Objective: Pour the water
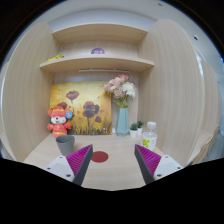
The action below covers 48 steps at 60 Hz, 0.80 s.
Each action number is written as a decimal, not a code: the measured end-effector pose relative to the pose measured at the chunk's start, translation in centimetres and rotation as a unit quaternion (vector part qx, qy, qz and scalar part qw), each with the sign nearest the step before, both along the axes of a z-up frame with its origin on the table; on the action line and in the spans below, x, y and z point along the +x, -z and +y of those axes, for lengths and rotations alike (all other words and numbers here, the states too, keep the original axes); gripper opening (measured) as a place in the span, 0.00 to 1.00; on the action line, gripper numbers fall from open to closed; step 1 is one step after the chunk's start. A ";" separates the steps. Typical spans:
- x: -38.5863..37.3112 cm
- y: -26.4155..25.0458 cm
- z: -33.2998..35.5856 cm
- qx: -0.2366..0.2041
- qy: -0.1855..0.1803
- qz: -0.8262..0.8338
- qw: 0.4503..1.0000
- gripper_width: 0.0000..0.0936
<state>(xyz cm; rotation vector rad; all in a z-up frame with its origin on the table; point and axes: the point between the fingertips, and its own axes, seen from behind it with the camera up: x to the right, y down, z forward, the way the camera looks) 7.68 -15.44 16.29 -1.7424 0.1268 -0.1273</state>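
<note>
A clear water bottle (150, 134) with a white cap stands on the light table (115, 165), ahead of my right finger. A grey cup (66, 145) stands ahead of my left finger, with a red round coaster (99, 156) beside it on the table. My gripper (113, 168) is open and empty; its purple pads (83, 166) stand wide apart, with bare table between them. Nothing is held.
A fox plush toy (59, 122) sits at the back left. A blue vase with flowers (122, 115) and a small potted plant (137, 129) stand at the back before a flower painting (88, 108). Wooden shelves (97, 62) hang above.
</note>
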 end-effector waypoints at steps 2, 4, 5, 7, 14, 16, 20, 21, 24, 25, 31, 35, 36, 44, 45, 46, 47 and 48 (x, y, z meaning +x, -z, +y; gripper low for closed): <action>0.4 0.5 -0.1 -0.001 -0.001 -0.005 1.000 0.93; 1.2 1.3 -0.1 -0.002 -0.001 -0.008 1.000 0.92; 1.7 1.7 -0.1 -0.004 0.000 -0.009 1.000 0.92; 1.5 1.3 0.3 -0.001 0.000 -0.012 1.000 0.92; 6.8 5.7 0.0 -0.007 0.013 -0.020 1.000 0.92; 7.9 6.4 0.0 -0.009 0.017 -0.018 1.000 0.92; 9.9 7.2 0.3 -0.006 0.019 -0.015 1.000 0.92; 10.3 7.3 0.5 -0.005 0.020 -0.014 1.000 0.92; 11.6 7.6 1.0 -0.002 0.020 -0.012 1.000 0.92; 12.1 7.7 1.3 -0.002 0.021 -0.012 1.000 0.92; 14.6 7.6 3.1 0.004 0.025 -0.013 1.000 0.92; 15.8 7.1 4.5 0.012 0.026 -0.020 0.999 0.91; 16.0 7.0 4.9 0.014 0.026 -0.022 0.999 0.92; 17.3 6.9 8.3 0.013 0.012 -0.035 0.999 0.91; 17.5 6.9 8.8 0.013 0.011 -0.038 0.999 0.91; 17.7 6.9 9.2 0.012 0.010 -0.040 0.999 0.91; 17.9 7.0 9.6 0.011 0.010 -0.042 0.999 0.91; 18.1 7.0 10.0 0.010 0.010 -0.044 0.999 0.91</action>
